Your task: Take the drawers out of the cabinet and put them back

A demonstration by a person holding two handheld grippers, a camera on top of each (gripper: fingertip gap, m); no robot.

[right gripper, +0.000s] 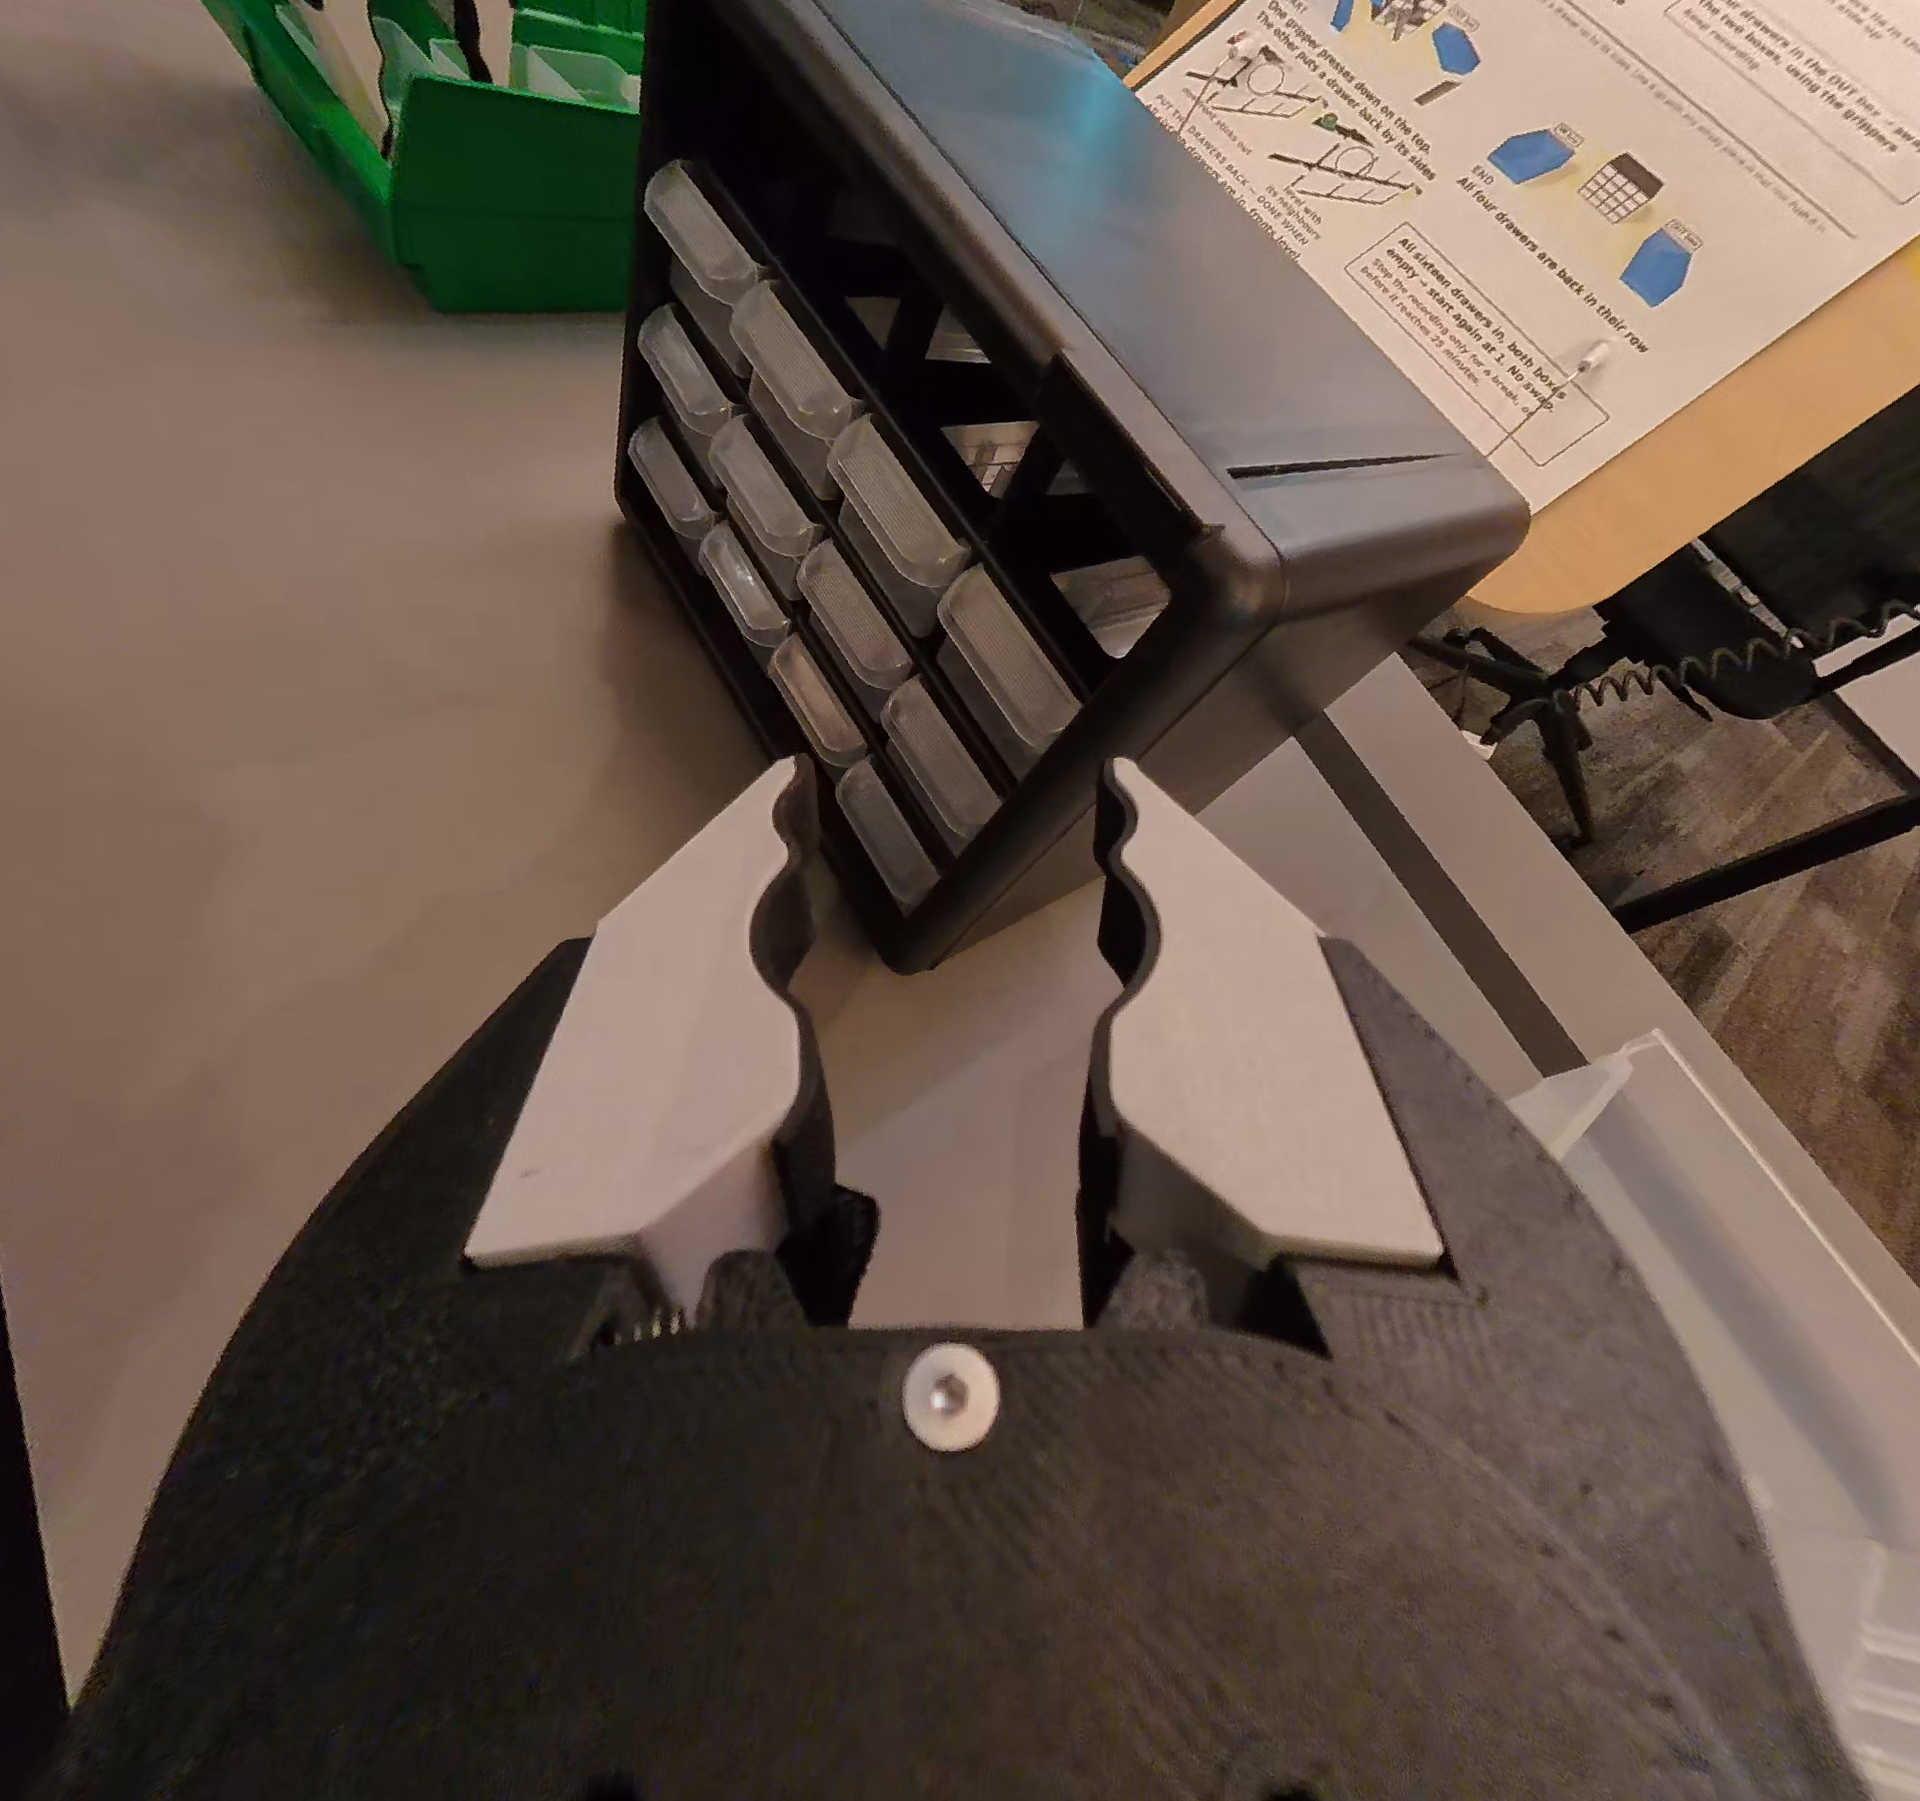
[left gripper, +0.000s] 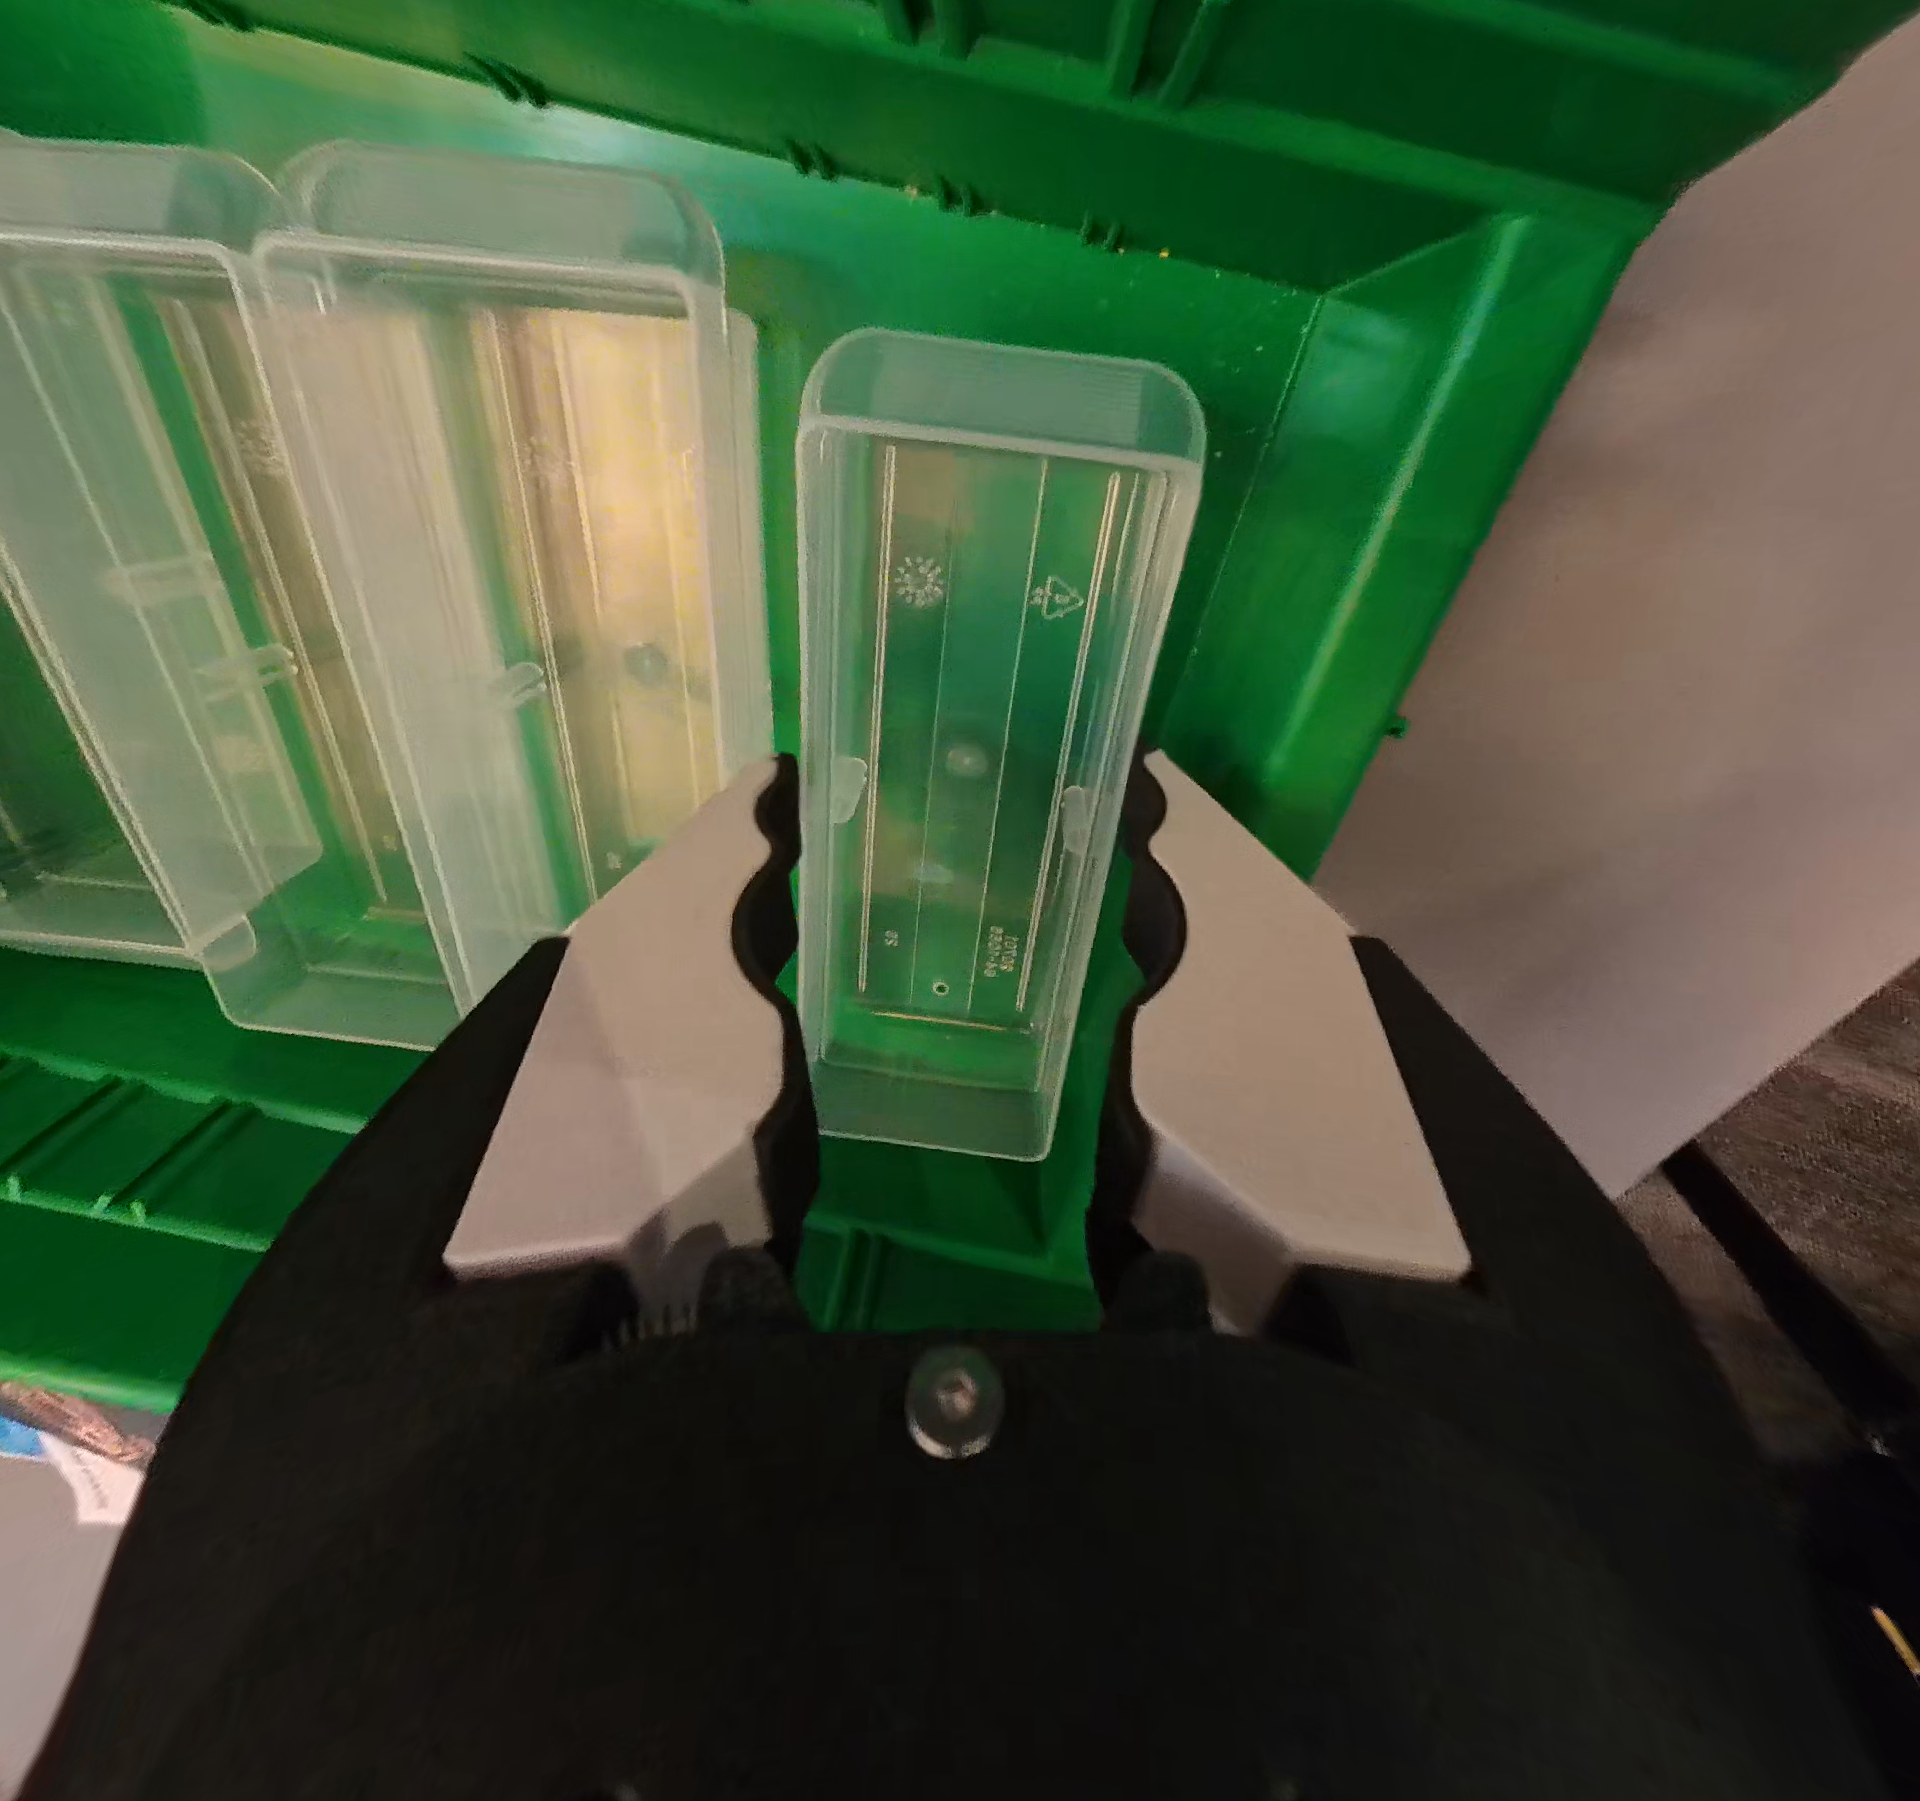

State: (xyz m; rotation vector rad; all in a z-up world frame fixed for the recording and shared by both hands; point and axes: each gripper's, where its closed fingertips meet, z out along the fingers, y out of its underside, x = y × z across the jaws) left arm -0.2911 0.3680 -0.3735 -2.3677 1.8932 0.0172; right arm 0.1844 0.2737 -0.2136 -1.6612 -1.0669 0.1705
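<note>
— What have you got on the left?

— My left gripper (left gripper: 961, 795) hangs over the green plastic bin (left gripper: 1351, 463), and a narrow clear plastic drawer (left gripper: 987, 733) stands lengthwise between my fingers. The black wavy pads (left gripper: 774, 878) sit right along its two long sides. Whether they actually pinch it or only flank it, I can't tell; the edges blur there. Two wider clear plastic drawers (left gripper: 488, 588) lie side by side in the same bin, just left of the narrow one, touching each other.

— And the right?

— My right gripper (right gripper: 951, 816) is spread, nothing between its fingers, hovering above the grey tabletop (right gripper: 260, 608). Just beyond the fingertips stands the black plastic drawer cabinet (right gripper: 1091, 297), its near corner pointing at me. Its top row is bare slots; the three rows below are filled with clear drawers (right gripper: 894, 515).

— Where is the bin from there?

— Far left, behind the cabinet, with my left gripper (right gripper: 405, 16) dipped into it. To the far right a printed instruction sheet (right gripper: 1558, 141) lies on a light wooden board (right gripper: 1662, 504), and at my near right is the rim of a clear plastic box (right gripper: 1683, 1211).
</note>
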